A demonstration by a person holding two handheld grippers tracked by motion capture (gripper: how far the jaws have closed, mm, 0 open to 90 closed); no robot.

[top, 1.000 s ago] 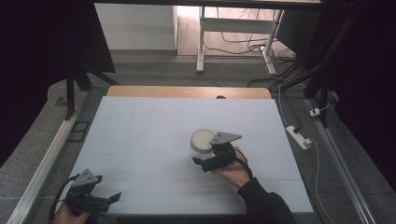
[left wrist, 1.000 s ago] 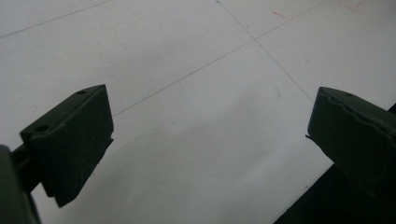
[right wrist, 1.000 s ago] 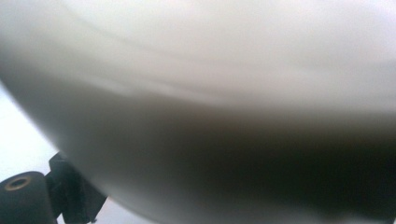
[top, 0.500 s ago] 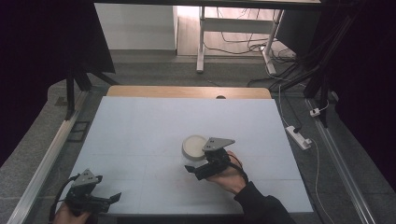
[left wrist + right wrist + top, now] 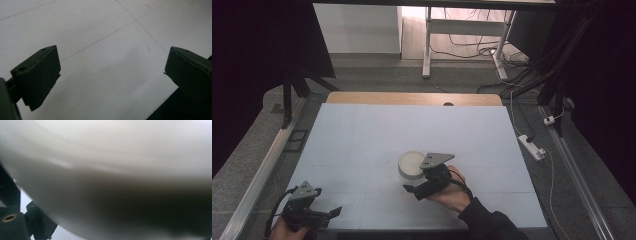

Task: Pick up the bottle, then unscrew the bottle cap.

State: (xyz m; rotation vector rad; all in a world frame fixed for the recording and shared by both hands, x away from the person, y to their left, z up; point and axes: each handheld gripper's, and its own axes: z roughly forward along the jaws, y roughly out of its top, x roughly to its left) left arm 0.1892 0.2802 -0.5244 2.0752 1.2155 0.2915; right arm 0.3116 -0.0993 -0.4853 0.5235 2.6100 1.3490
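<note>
Simply round white bowl [image 5: 411,164], upright.

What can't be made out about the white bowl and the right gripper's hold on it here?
- High view: the right gripper covers the white bowl's near rim, so contact is hidden.
- Right gripper view: the bowl is blurred and too close; the jaw spacing is unreadable.
- Bowl contents: too small to tell in the high view.
</note>
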